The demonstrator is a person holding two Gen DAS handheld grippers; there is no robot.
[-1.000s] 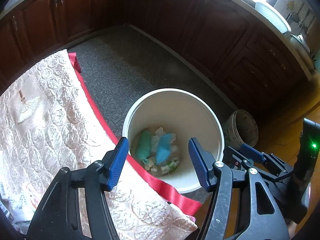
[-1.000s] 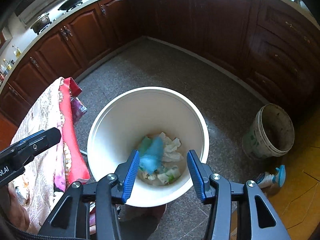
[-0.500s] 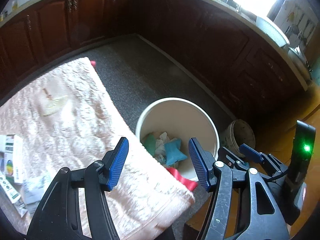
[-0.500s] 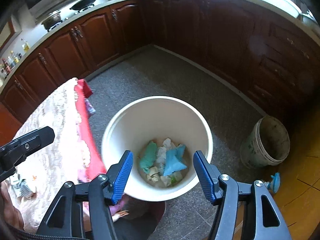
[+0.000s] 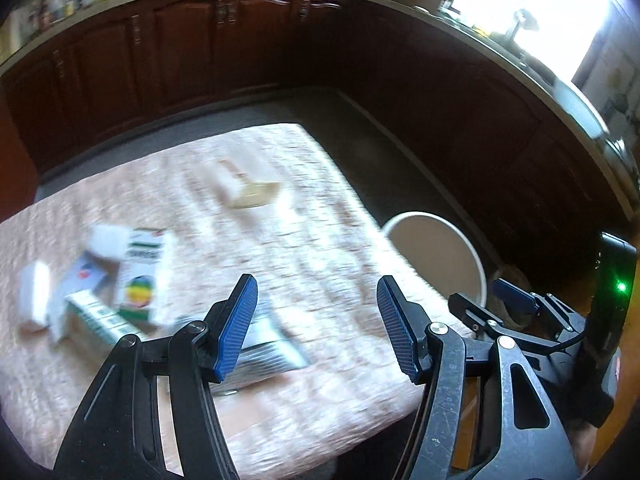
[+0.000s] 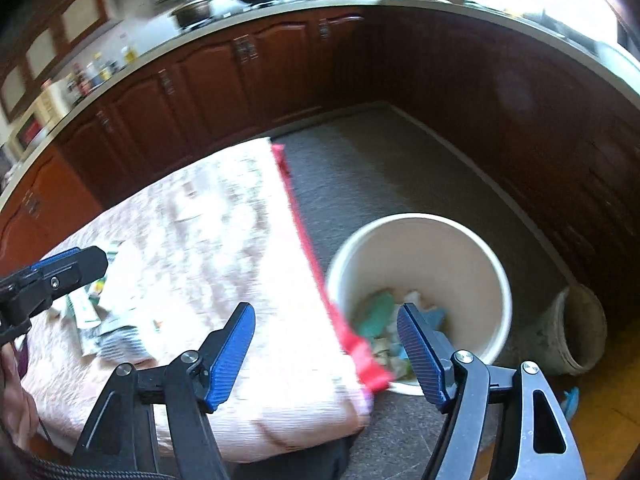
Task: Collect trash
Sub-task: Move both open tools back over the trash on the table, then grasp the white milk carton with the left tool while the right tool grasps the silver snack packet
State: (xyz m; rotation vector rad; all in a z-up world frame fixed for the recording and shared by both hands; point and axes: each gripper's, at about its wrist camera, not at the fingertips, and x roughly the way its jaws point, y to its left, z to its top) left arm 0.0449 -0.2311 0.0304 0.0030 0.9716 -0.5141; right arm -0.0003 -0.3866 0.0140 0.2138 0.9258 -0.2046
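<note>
My left gripper [image 5: 316, 284] hangs open over the pink quilted table [image 5: 320, 208], nothing between its blue pads. Blurred trash lies left of it: a green and white carton [image 5: 140, 276], a small white box [image 5: 34, 296] and a silver packet [image 5: 260, 344] under the left finger. Over the table's corner my right gripper [image 6: 325, 312] has its jaws opening, with nothing in them. Beside the table on the floor, the white bucket [image 6: 440, 264] holds crumpled blue and green wads [image 6: 380, 312]. The bucket [image 5: 436, 252] shows partly behind the table edge in the left wrist view.
Dark wooden cabinets [image 6: 240, 80] curve round the grey floor [image 6: 380, 168]. An old dirty pail [image 6: 576, 328] and a blue spray bottle [image 6: 570, 398] sit right of the bucket. A red cloth edge [image 6: 320, 280] runs along the table's side. More cartons [image 6: 112, 328] lie near the other gripper [image 6: 72, 264].
Both views swung left and up, from over the bucket toward the table. The blue wad between the right jaws fell into the bucket, and those jaws widened. The left jaws kept their gap.
</note>
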